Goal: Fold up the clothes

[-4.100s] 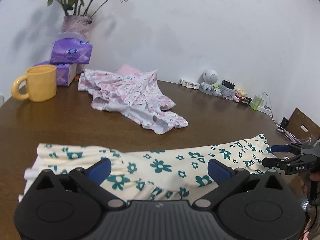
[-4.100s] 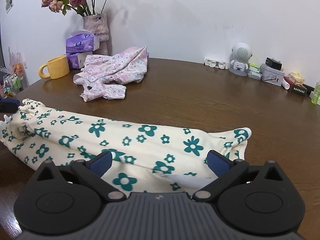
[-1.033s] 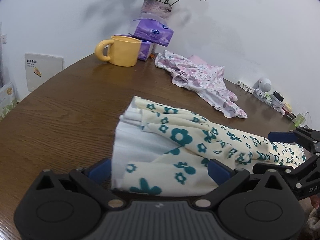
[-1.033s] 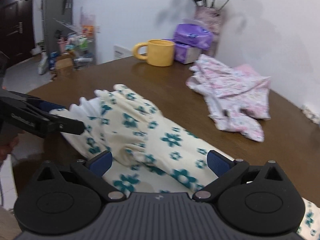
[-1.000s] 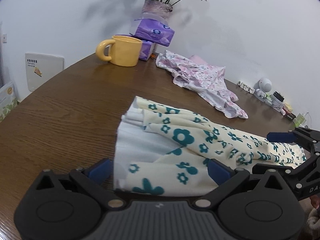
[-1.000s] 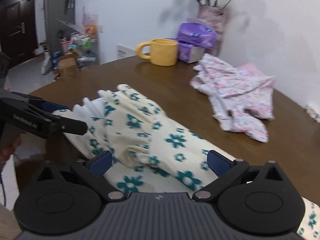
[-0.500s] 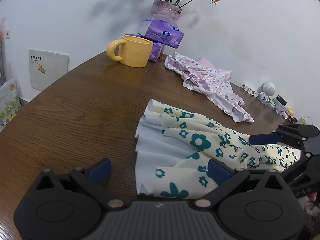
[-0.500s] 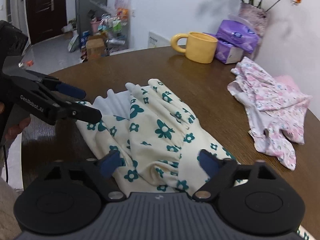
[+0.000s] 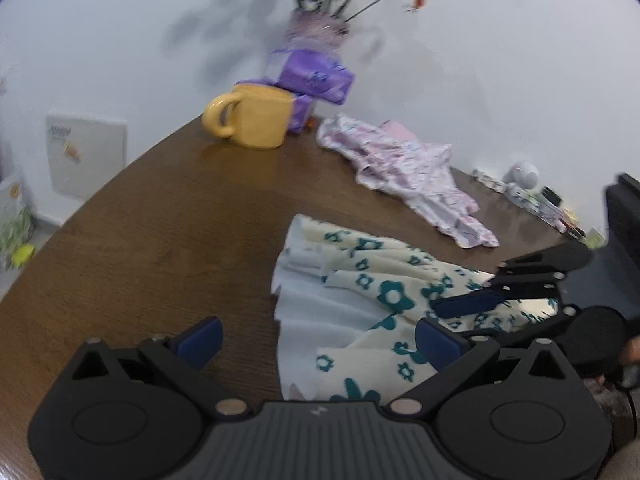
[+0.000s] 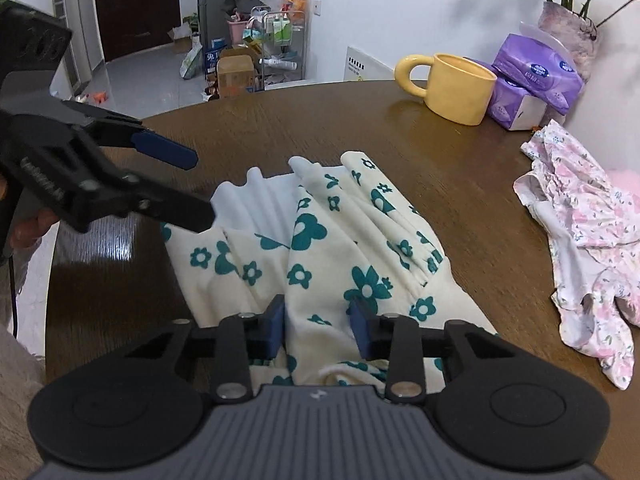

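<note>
A cream garment with teal flowers (image 10: pixel 360 248) lies bunched on the brown table (image 10: pixel 280 128), its white pleated hem toward the far left. My right gripper (image 10: pixel 316 328) is closing its jaws, and a raised fold of this garment fills the gap, touching both blue pads. In the left wrist view the right gripper (image 9: pixel 472 284) reaches over the cloth (image 9: pixel 360 280) from the right. My left gripper (image 9: pixel 318 340) stands open wide, with the near hem corner lying between its fingers untouched. It also shows at the left in the right wrist view as the left gripper (image 10: pixel 200 188), just above the hem.
A crumpled pink floral garment (image 10: pixel 580 240) lies at the right. A yellow mug (image 10: pixel 460 88), purple tissue packs (image 10: pixel 536 72) and a vase of flowers (image 10: pixel 568 20) stand at the table's far side. Small items (image 9: pixel 524 188) line the wall. The table edge curves close on the left.
The right gripper's jaws have come in from wide open onto a fold of the floral garment. The right hand has swung toward the hem end. The left gripper barely moved.
</note>
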### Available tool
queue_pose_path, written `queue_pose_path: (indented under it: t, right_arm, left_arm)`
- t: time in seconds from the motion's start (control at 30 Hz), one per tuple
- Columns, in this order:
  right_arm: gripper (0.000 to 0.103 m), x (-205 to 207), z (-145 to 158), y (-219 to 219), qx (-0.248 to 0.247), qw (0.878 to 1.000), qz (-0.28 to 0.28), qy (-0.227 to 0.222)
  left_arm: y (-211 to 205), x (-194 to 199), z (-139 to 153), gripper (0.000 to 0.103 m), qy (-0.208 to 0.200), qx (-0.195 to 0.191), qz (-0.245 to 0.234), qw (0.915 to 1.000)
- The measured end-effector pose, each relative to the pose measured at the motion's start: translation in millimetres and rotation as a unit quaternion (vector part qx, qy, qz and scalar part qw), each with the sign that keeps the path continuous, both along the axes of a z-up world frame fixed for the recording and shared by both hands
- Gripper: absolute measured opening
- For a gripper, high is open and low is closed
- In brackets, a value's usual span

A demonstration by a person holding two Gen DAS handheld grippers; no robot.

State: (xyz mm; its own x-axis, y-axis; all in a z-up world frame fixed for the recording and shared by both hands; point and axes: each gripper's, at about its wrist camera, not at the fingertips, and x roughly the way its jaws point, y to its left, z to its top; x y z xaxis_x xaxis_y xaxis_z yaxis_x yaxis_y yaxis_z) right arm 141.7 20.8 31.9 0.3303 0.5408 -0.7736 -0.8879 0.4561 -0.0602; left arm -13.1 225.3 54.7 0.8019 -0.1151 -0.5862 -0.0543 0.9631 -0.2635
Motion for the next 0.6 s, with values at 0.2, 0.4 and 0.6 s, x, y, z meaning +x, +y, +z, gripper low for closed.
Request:
queue_pose_path:
  t: [0.2, 0.4, 0.6]
  right_arm:
    - [0.053, -3, 10, -17, 0.035, 0.999, -0.018, 0.009]
    - [0.065, -9, 19, -60, 0.050, 0.997, -0.067, -0.004]
    - [0.066, -5, 11, -76, 0.046, 0.996, -0.071, -0.001]
  left_arm:
    - [-24, 19, 11, 0.091, 0.016, 0.065, -0.077, 0.9948]
    - [-34, 47, -4, 0.045, 0.080, 0.062, -0.122, 0.9874]
    - [-37, 55, -5, 0.005, 0.095, 0.072, -0.138, 0.9832]
